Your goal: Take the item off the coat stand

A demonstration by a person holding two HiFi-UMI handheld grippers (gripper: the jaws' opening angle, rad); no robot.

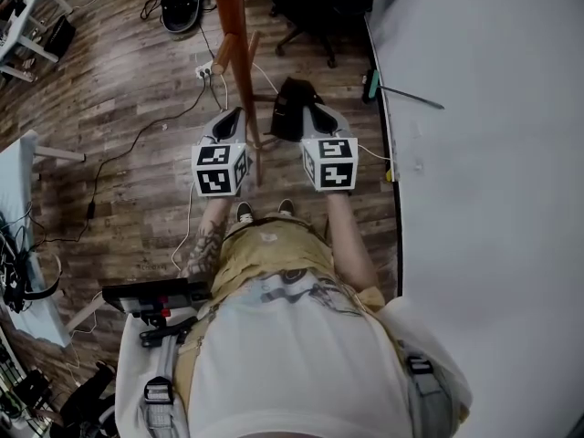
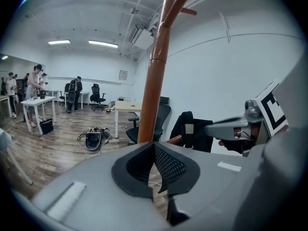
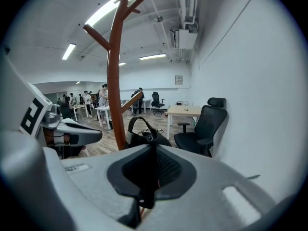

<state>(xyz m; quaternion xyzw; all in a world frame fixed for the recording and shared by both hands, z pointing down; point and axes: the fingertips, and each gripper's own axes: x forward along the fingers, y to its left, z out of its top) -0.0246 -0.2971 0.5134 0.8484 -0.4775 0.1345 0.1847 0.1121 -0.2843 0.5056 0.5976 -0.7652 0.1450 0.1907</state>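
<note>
A brown wooden coat stand (image 1: 234,35) rises between my two grippers; its pole (image 2: 153,90) fills the left gripper view. A black bag (image 1: 290,108) with a strap hangs on a low peg of the stand. My right gripper (image 1: 313,115) is at the bag's right side, and in the right gripper view its jaws (image 3: 155,148) are closed with the top of the bag (image 3: 137,137) caught at their tips. My left gripper (image 1: 230,119) is left of the pole, its jaws (image 2: 154,146) together with nothing in them. The bag (image 2: 192,131) also shows beyond the pole.
A white wall (image 1: 484,153) runs close along the right. A black office chair (image 3: 204,124) and a desk (image 3: 185,110) stand behind the stand. Cables and a power strip (image 1: 206,69) lie on the wooden floor. People stand at far tables (image 2: 36,85).
</note>
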